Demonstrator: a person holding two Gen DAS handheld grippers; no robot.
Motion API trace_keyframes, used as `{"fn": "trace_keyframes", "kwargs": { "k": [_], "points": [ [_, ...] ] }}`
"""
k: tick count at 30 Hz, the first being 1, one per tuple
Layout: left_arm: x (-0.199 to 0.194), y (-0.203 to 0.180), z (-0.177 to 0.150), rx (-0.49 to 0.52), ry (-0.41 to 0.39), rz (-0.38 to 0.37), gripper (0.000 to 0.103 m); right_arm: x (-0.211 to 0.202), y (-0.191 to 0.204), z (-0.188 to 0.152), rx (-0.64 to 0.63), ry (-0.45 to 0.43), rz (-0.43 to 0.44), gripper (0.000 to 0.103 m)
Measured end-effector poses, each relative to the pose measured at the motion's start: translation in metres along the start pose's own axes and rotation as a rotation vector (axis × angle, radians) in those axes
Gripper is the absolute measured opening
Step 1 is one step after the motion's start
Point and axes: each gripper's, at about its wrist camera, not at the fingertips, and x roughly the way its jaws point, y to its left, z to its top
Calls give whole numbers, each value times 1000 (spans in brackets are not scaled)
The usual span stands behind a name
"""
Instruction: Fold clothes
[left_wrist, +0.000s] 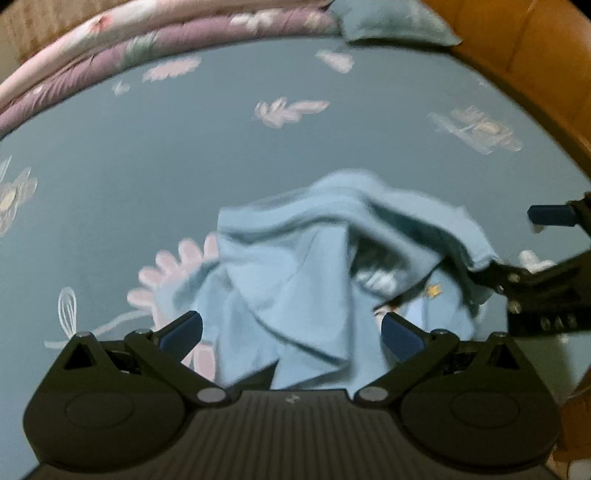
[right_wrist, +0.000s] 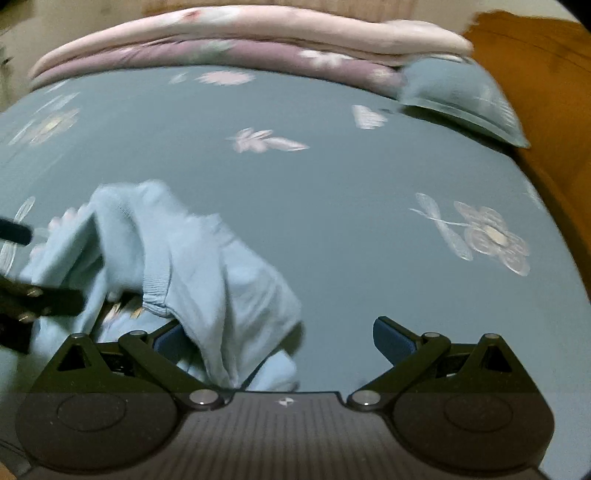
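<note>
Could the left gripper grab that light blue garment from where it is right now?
Probably yes. The left gripper is open, and the crumpled light blue garment lies bunched right between and ahead of its fingers on the bedsheet. Nothing sits between them; the right gripper is off to the side.

Teal floral bed (left_wrist: 258, 155); crumpled light-blue garment (left_wrist: 295, 280), folded quilts (right_wrist: 221, 40), pillow (right_wrist: 461, 96) on it.

A crumpled light blue garment (left_wrist: 295, 280) lies bunched on the teal flowered bed sheet (left_wrist: 258, 155), between the spread fingers of the left tongs (left_wrist: 291, 332). The right tongs (left_wrist: 517, 251) reach in from the right, one finger seemingly under the cloth's edge, though blur obscures it.
</note>
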Motion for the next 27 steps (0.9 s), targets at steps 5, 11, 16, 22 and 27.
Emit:
{"fn": "trace_keyframes", "kwargs": {
  "k": [5, 11, 16, 22, 27],
  "points": [
    [27, 3, -8, -101, 18, 35, 103, 30, 0, 0, -93, -11, 105, 103],
    [40, 13, -24, -211, -17, -16, 103, 47, -11, -6, -159, -51, 211, 103],
    [32, 10, -20, -221, 5, 53, 103, 41, -23, -8, -222, -120, 175, 103],
    [2, -2, -8, -141, -37, 199, 102, 31, -51, 1, -226, -162, 155, 102],
    [-11, -7, 3, -114, -63, 230, 102, 33, -58, 11, -243, -184, 165, 102]
  ]
}}
